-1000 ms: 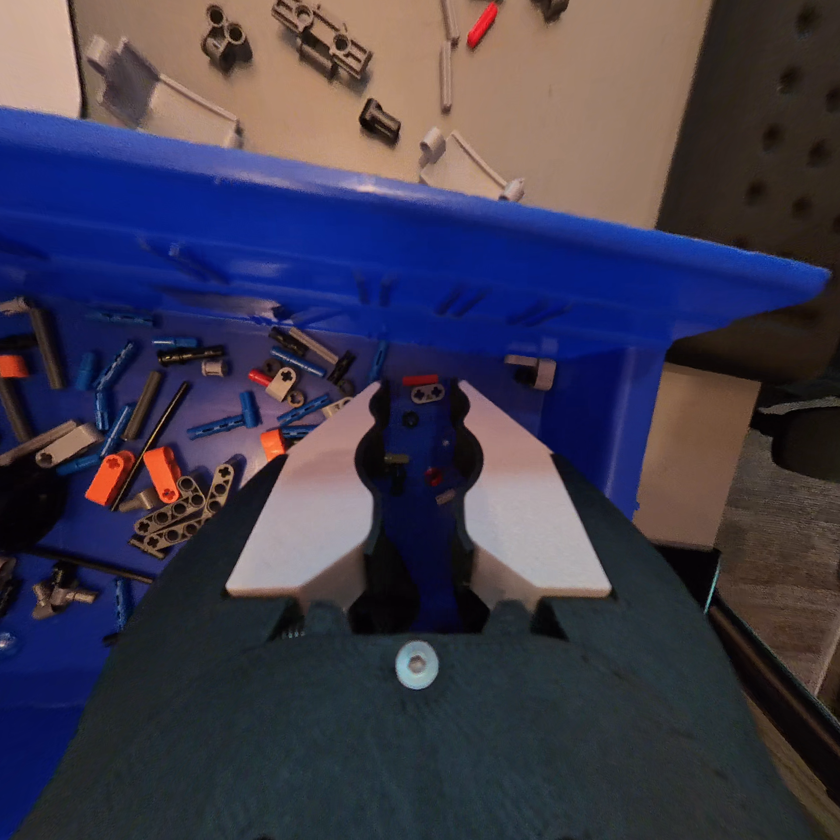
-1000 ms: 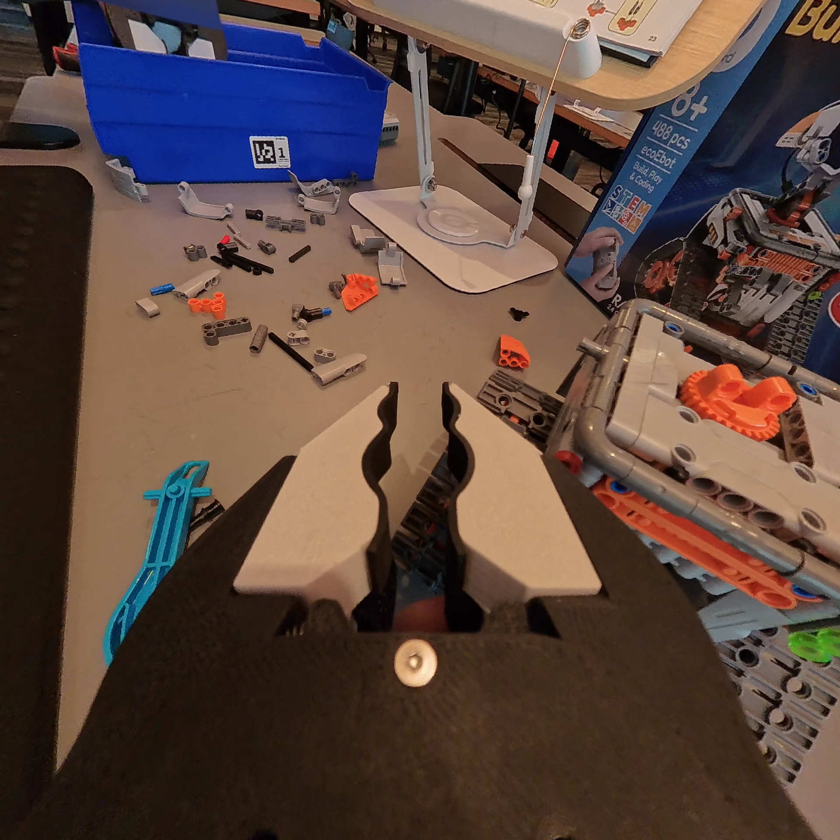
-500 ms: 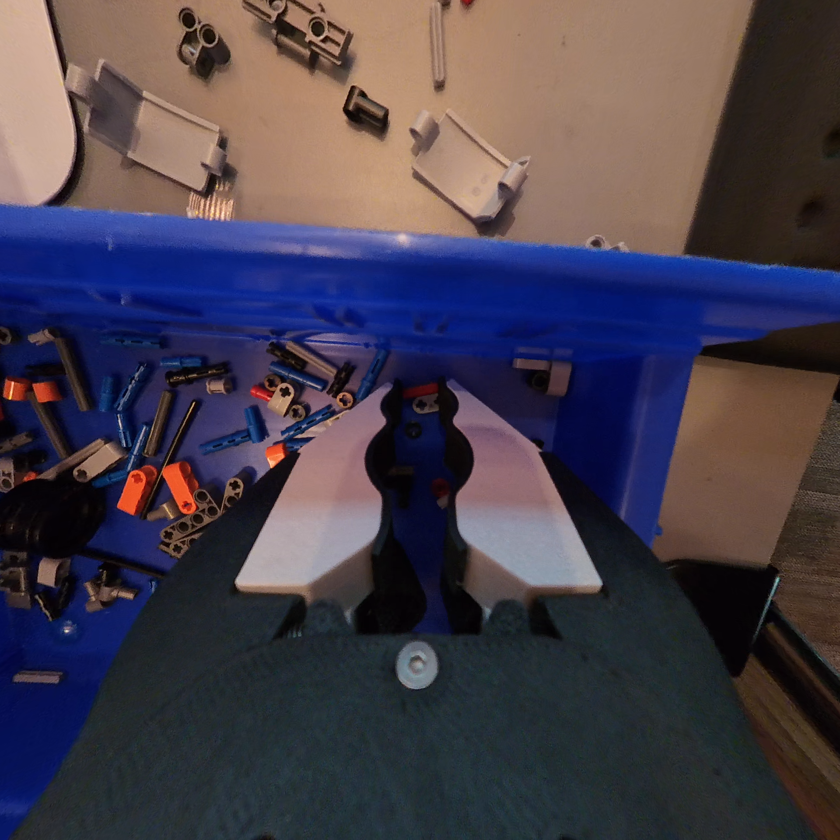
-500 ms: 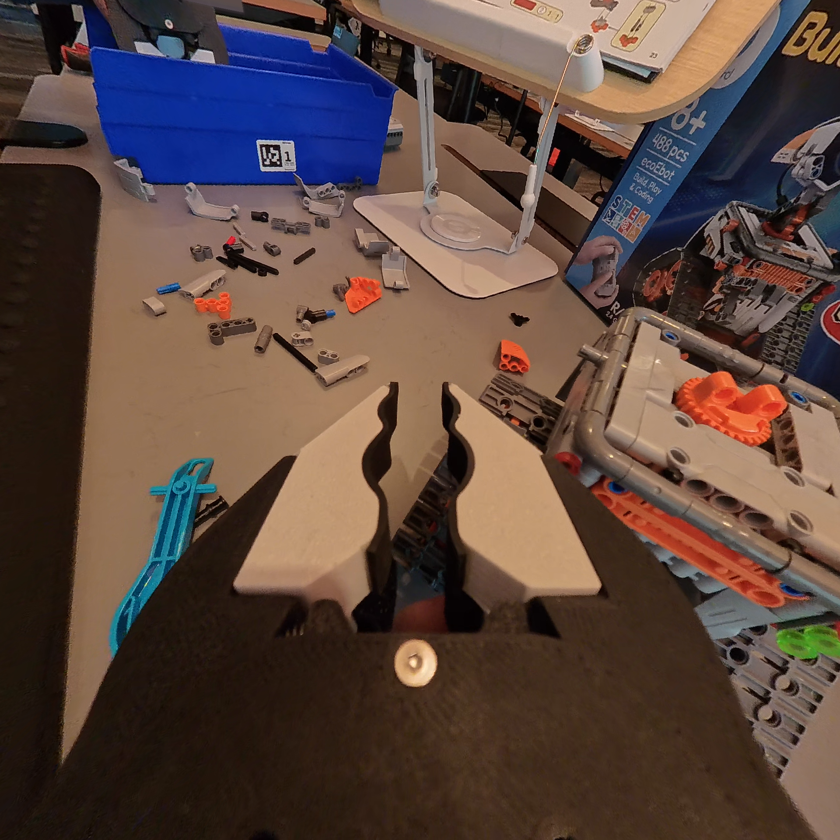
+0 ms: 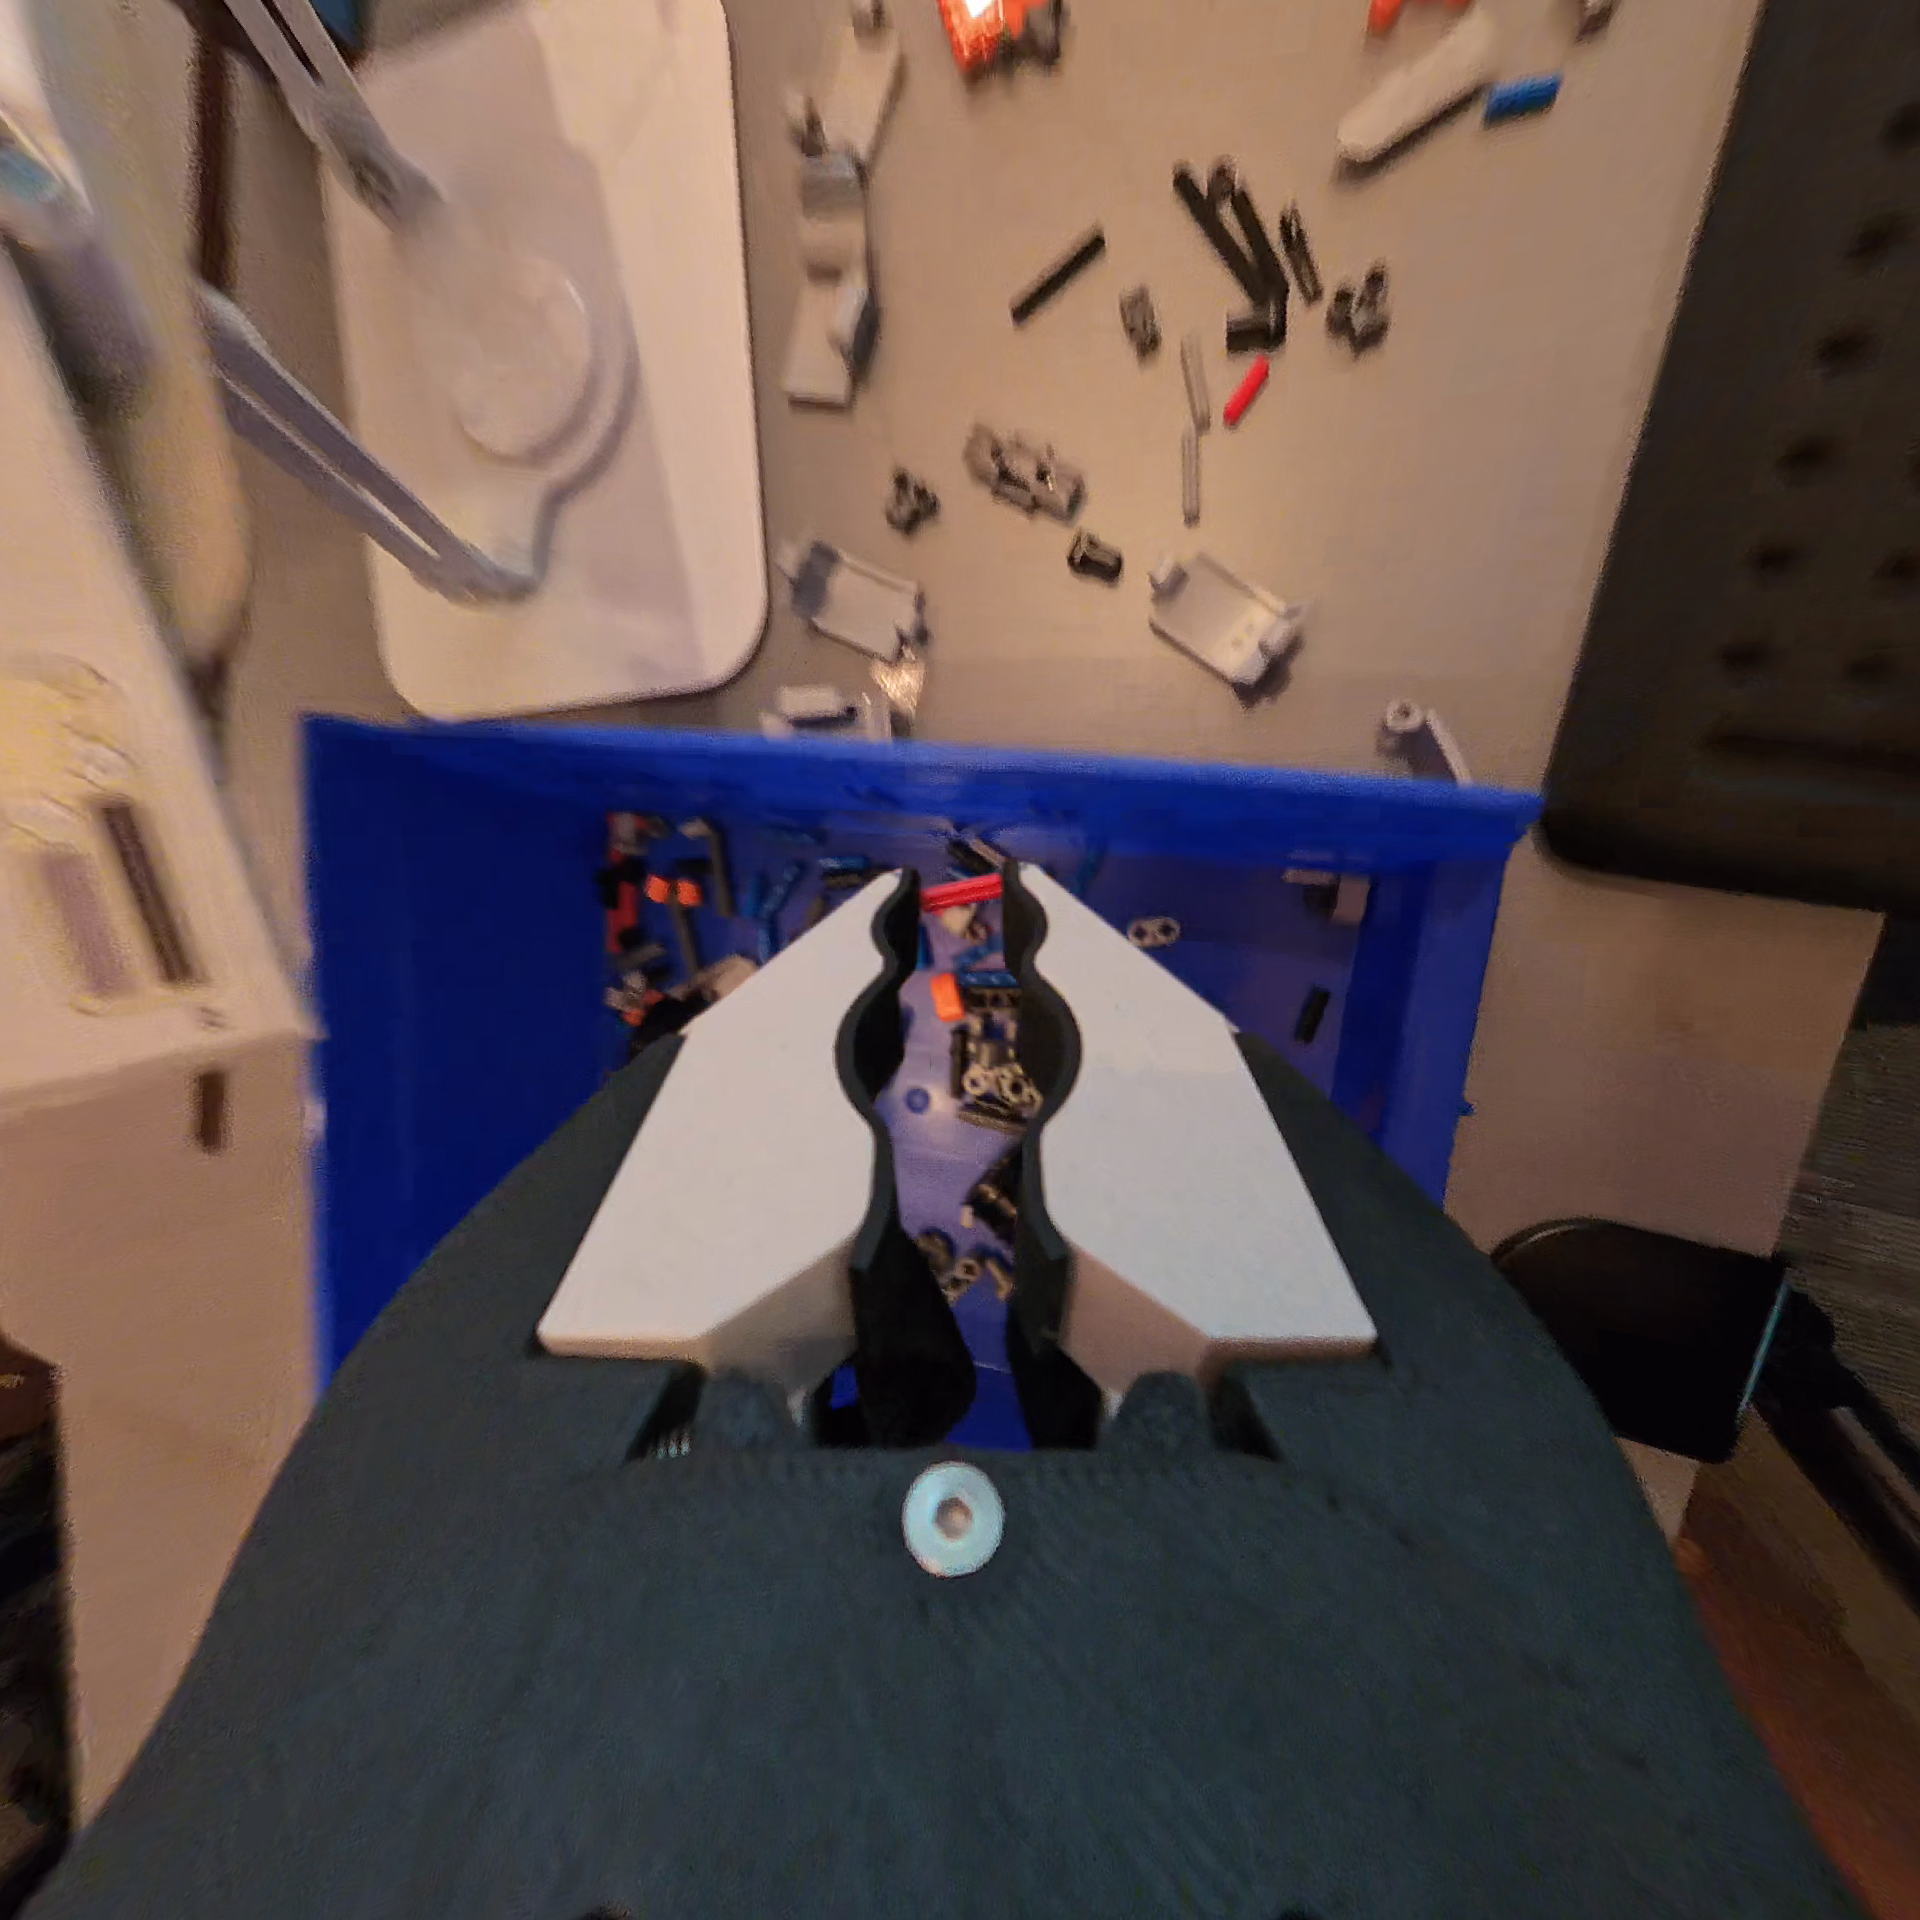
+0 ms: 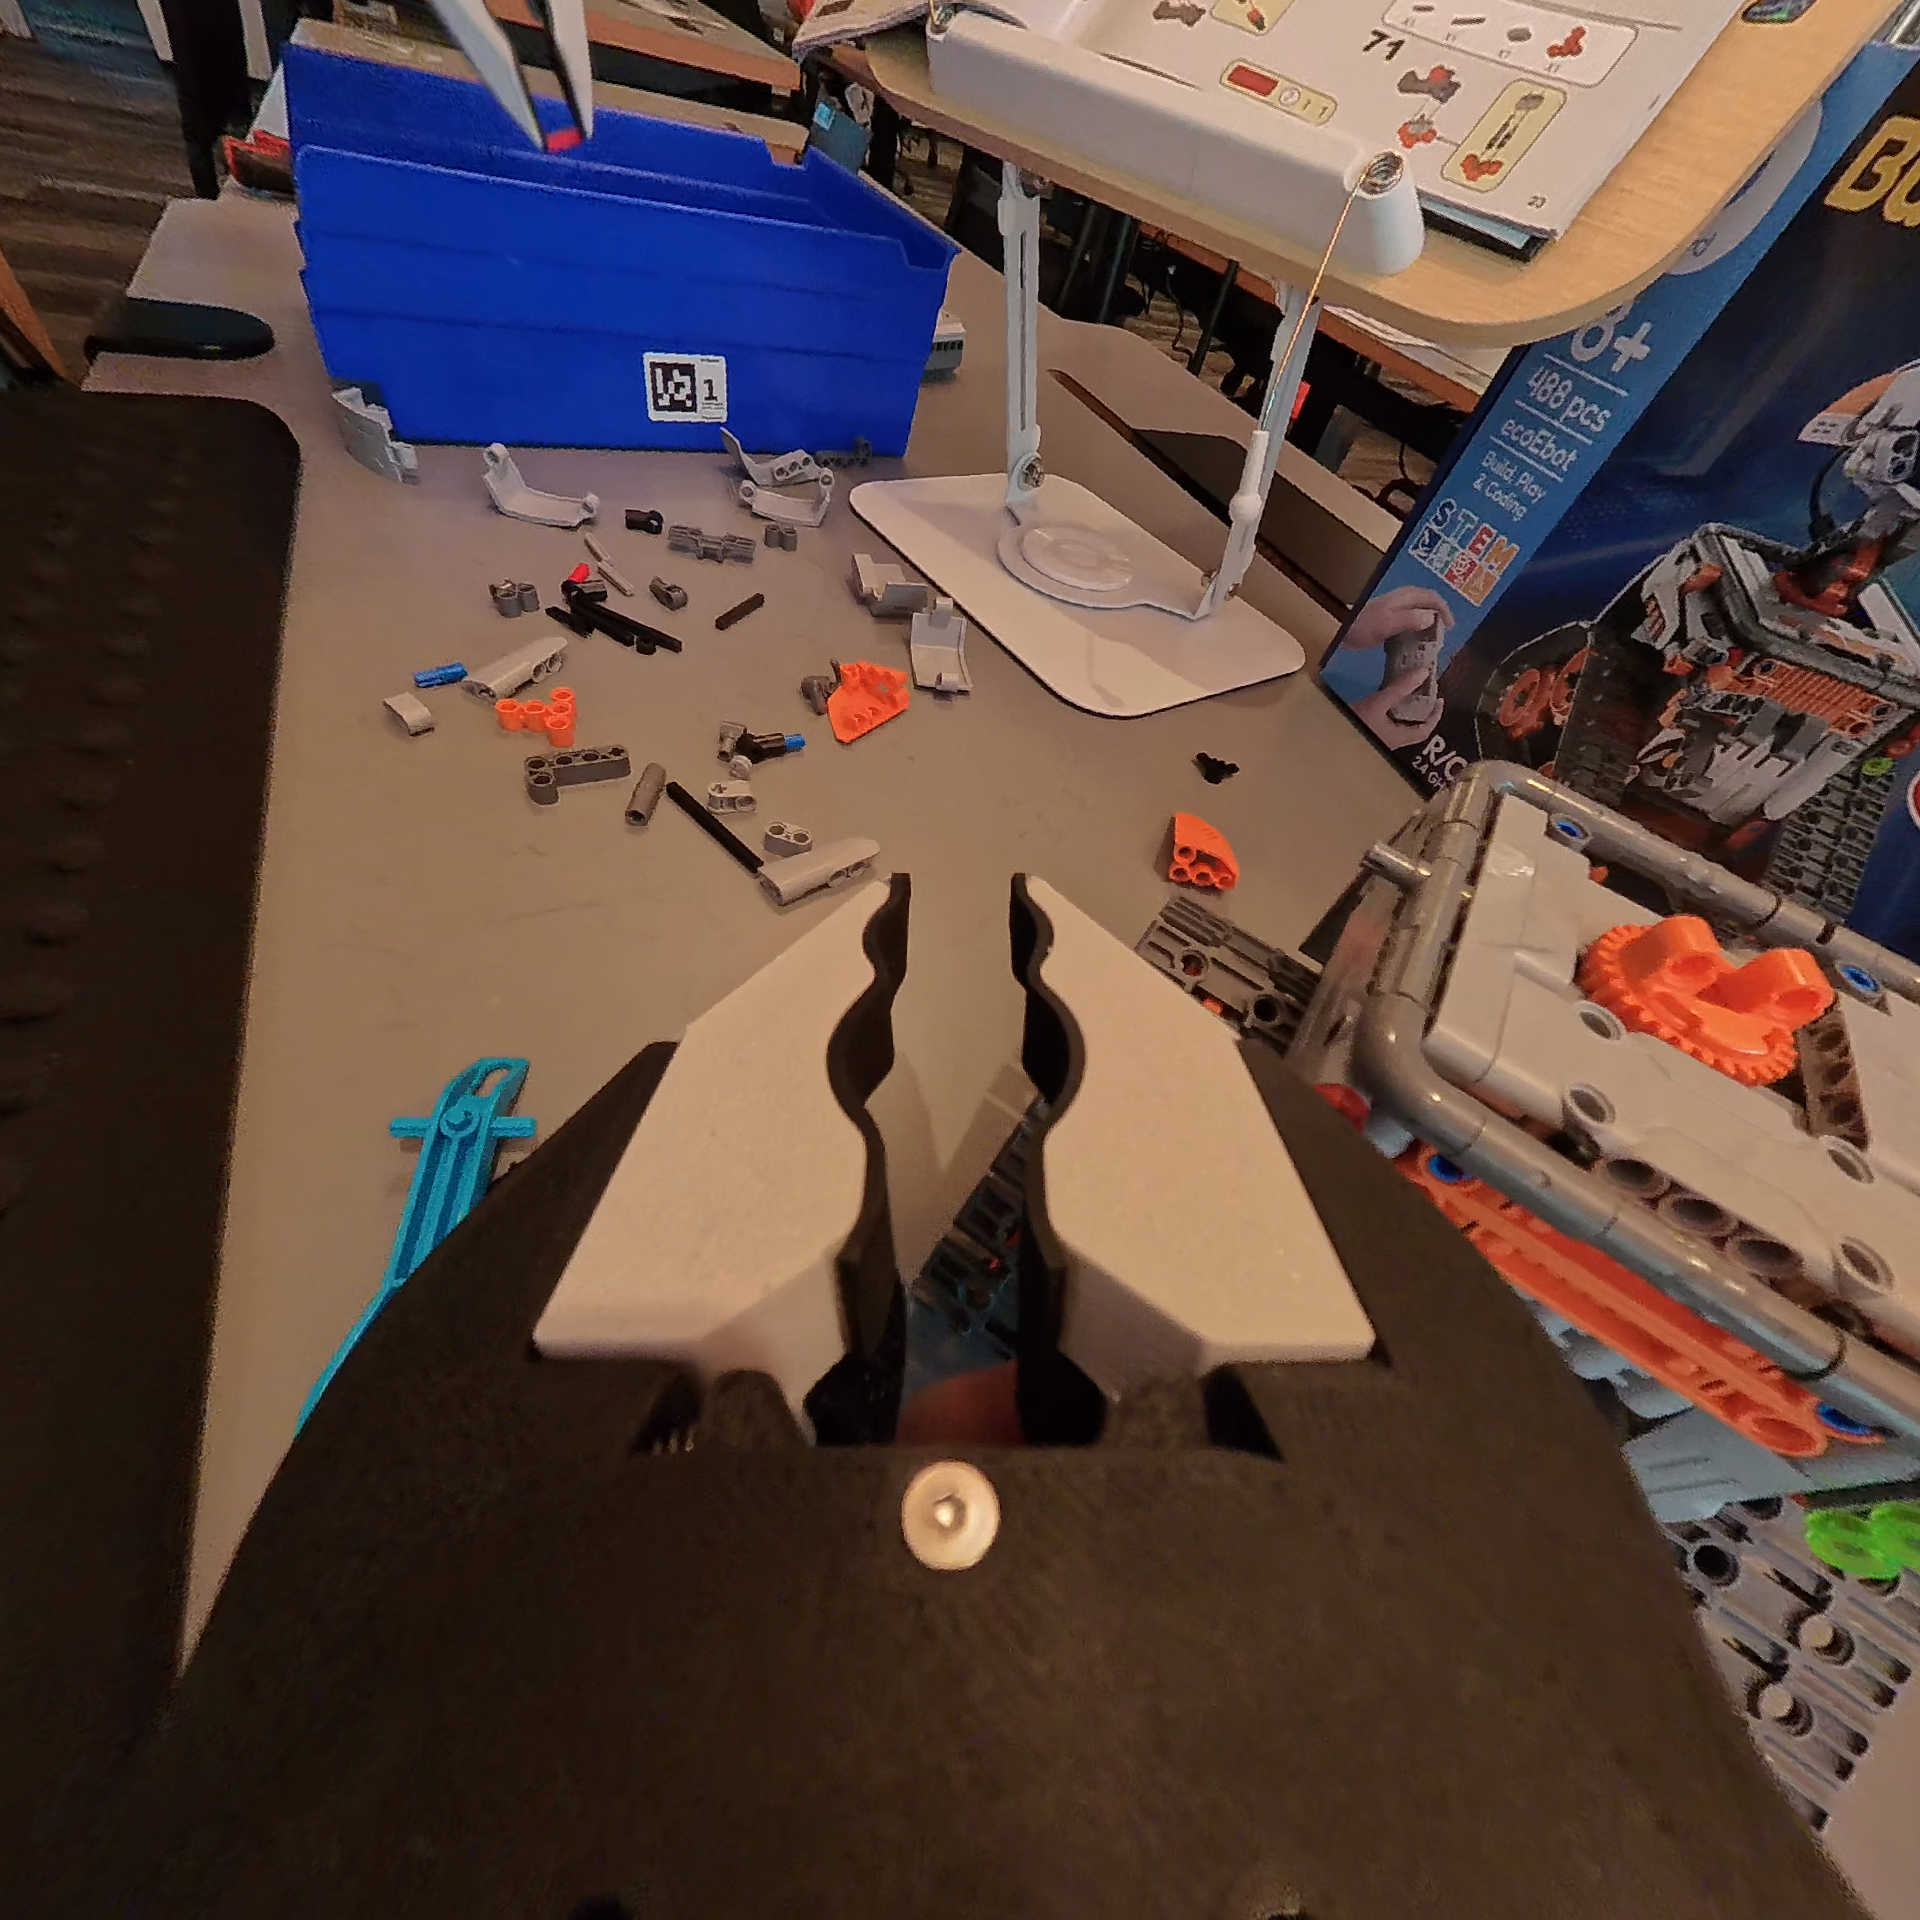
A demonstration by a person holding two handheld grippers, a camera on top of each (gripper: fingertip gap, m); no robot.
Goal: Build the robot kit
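Left gripper (image 5: 961, 891): above blue bin (image 5: 1195, 805), pinching small red pin (image 5: 962, 894), apparently, view blurred | Right gripper (image 6: 961, 899): jaws apart, empty, over grey table (image 6: 416, 883), beside partly built model (image 6: 1621, 1122).

Glossy blue plastic bin (image 5: 1195, 816), apparently matt grey tabletop (image 6: 436, 894)

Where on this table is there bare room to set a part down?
Free: the strip of table between the black mat and the loose parts; also the patch between the orange piece and the white stand base. Crowded: those parts and the grey model. The left gripper, above the blue bin, holds a red pin.
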